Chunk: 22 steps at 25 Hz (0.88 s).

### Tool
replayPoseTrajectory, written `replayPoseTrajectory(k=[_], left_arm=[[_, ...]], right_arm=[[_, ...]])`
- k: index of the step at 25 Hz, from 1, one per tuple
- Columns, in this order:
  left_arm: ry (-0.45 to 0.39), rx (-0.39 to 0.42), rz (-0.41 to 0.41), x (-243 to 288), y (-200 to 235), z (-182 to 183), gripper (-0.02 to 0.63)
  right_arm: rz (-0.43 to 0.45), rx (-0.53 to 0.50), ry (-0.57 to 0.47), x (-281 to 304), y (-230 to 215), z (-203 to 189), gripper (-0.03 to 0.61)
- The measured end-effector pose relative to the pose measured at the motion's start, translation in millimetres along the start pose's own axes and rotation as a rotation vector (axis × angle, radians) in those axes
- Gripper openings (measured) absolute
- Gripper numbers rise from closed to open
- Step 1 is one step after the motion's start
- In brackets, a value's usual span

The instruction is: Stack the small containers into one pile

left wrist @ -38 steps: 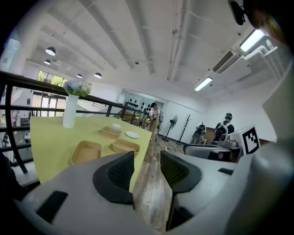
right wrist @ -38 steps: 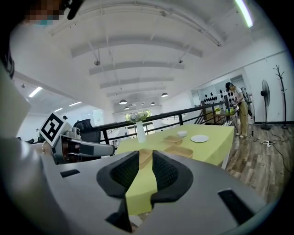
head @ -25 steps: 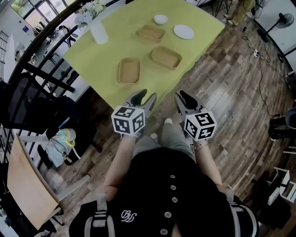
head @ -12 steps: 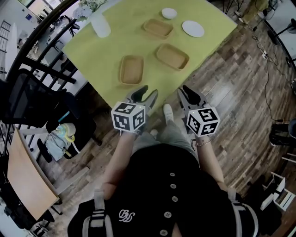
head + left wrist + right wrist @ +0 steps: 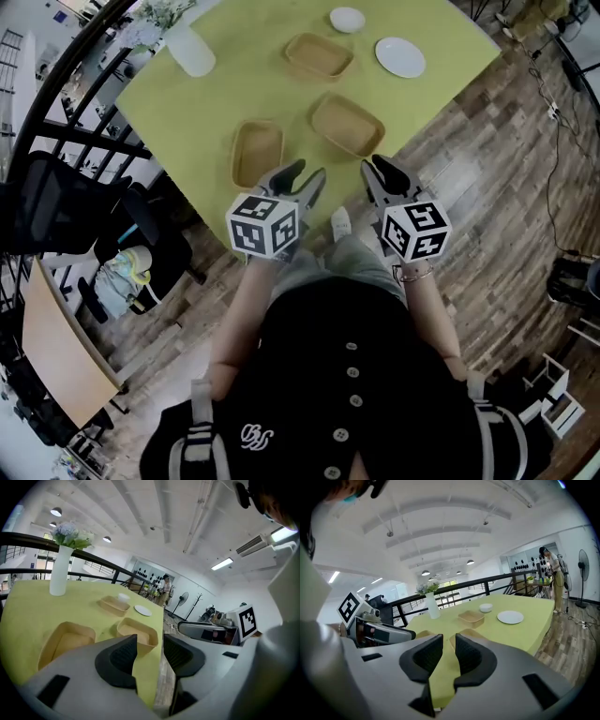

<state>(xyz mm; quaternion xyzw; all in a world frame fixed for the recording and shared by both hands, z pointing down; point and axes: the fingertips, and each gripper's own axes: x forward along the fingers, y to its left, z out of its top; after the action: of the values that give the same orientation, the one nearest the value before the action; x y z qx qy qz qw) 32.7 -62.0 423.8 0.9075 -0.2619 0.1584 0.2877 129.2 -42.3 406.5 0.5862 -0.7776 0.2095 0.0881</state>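
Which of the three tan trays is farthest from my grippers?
The tan rectangular tray beside the small white bowl. The near-left tan tray and the near-right tan tray lie much closer in.

A table (image 5: pixel 211 98) under a yellow-green cloth (image 5: pixel 441 28) carries three shallow tan containers, all apart: the near container (image 5: pixel 257 153), the middle container (image 5: pixel 347 124) and the far container (image 5: pixel 320 55). Beyond them lie a small white bowl (image 5: pixel 347 19) and a white plate (image 5: pixel 400 56). A white vase (image 5: pixel 190 49) stands at the far left.
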Motion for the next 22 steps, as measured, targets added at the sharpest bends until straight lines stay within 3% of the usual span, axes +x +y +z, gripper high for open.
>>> replayPoseTrajectory(k=[13,22], left_arm=[[-0.064,-0.096,0.116,64.8,22.3,43.5,0.178],[-0.080,-0.163,0.191,79.1,32.1,44.6,0.175]], right_arm=[[0.121,-0.059,0.021,56.9,-78.5,44.8,0.078],[0.200,-0.070,0.033,80.6,-95.5,55.1,0.077]])
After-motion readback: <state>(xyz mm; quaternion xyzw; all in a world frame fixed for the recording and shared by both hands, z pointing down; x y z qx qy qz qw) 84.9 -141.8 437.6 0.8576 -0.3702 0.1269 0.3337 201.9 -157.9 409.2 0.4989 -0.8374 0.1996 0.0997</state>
